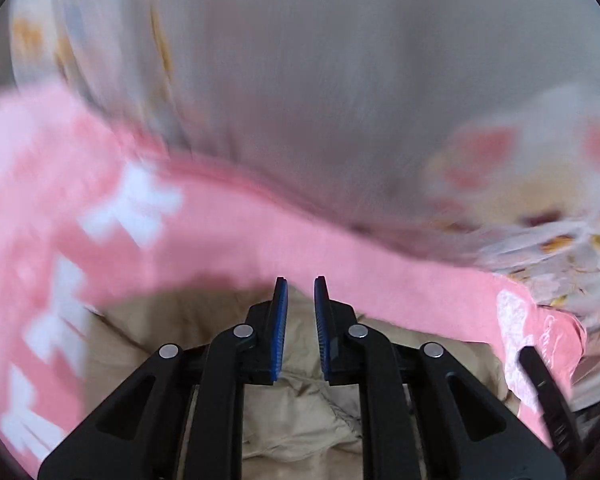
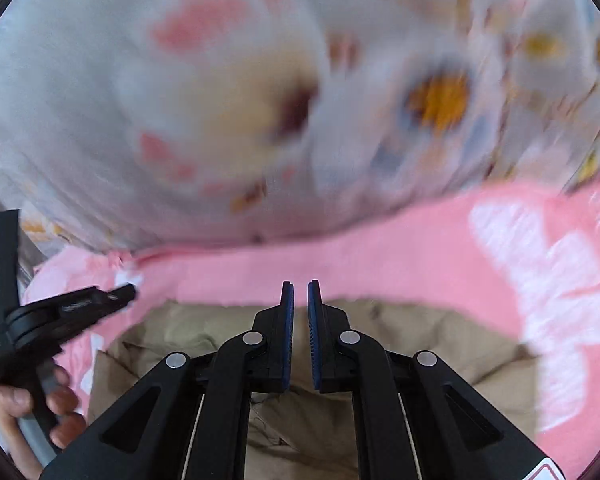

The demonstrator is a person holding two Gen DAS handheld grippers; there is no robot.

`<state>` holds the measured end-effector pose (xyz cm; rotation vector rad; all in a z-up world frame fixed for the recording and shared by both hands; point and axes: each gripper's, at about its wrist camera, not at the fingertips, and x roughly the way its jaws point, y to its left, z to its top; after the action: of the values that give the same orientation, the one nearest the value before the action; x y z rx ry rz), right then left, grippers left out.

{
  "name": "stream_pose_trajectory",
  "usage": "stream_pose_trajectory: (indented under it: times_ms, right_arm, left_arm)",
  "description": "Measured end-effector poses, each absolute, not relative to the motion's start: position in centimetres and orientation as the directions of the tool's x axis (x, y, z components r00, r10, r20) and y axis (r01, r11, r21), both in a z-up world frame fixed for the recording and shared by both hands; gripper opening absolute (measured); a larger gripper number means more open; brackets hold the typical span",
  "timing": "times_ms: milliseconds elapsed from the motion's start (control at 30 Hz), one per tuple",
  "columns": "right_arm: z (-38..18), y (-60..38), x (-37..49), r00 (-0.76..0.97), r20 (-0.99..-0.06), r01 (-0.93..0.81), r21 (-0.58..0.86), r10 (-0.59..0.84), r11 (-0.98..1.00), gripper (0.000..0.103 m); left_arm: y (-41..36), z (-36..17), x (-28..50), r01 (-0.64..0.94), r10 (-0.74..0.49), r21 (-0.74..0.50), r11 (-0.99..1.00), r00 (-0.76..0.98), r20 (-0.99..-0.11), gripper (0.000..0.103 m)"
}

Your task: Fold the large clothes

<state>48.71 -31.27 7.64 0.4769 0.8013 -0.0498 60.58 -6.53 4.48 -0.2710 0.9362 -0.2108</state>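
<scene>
A pink garment with white bow prints [image 1: 228,236] lies across a patterned bed sheet, and a beige garment [image 1: 300,396] lies under it, closest to me. My left gripper [image 1: 301,284] hangs over the beige cloth at the pink edge, jaws a little apart, nothing between them. My right gripper [image 2: 300,286] is over the same beige cloth [image 2: 440,344], jaws narrowly apart and empty. The pink garment [image 2: 340,268] runs across the right wrist view. The left gripper [image 2: 120,294] shows at the left of the right wrist view, touching the pink cloth. Both views are blurred.
A white sheet with flower and cartoon prints [image 2: 260,92] fills the far side in both views [image 1: 340,80]. A hand [image 2: 40,412] holds the left gripper's handle. The tip of the right gripper [image 1: 540,380] shows at the lower right of the left wrist view.
</scene>
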Motion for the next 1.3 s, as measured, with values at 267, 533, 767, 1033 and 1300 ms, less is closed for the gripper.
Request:
stream_pose_trajectory:
  times_ms: [267,533,767,1033,1300]
  right_arm:
    - [2.6,-30.1,45.0,0.634,-0.757,0.135,0.309,0.157,0.941,0.000]
    - [0.0,-29.4,45.9,0.653,-0.756,0.198,0.231,0.047,0.953,0.000]
    - [0.0,-30.0,46.2,0.664,-0.746,0.205,0.250,0.053,0.946,0.000]
    - [-0.1,-30.4,46.2,0.673,-0.735,0.203,0.287,0.079,0.936,0.000]
    - [-0.1,-30.4,46.3,0.678,-0.730,0.204,0.298,0.085,0.933,0.000]
  left_arm:
    - [-6.0,-1.5,56.6,0.182,-0.287,-0.224,0.957,0.534,-0.795,0.007]
    - [-7.1,-3.6,55.0,0.224,-0.227,-0.108,0.969,0.617,-0.754,0.002]
    - [-8.2,-4.0,54.9,0.217,-0.191,-0.061,0.974,0.647,-0.738,0.002]
    - [-8.7,-4.3,54.8,0.213,-0.160,-0.022,0.977,0.658,-0.736,0.001]
    - [-8.9,-4.4,54.6,0.213,-0.142,0.004,0.977,0.664,-0.734,0.001]
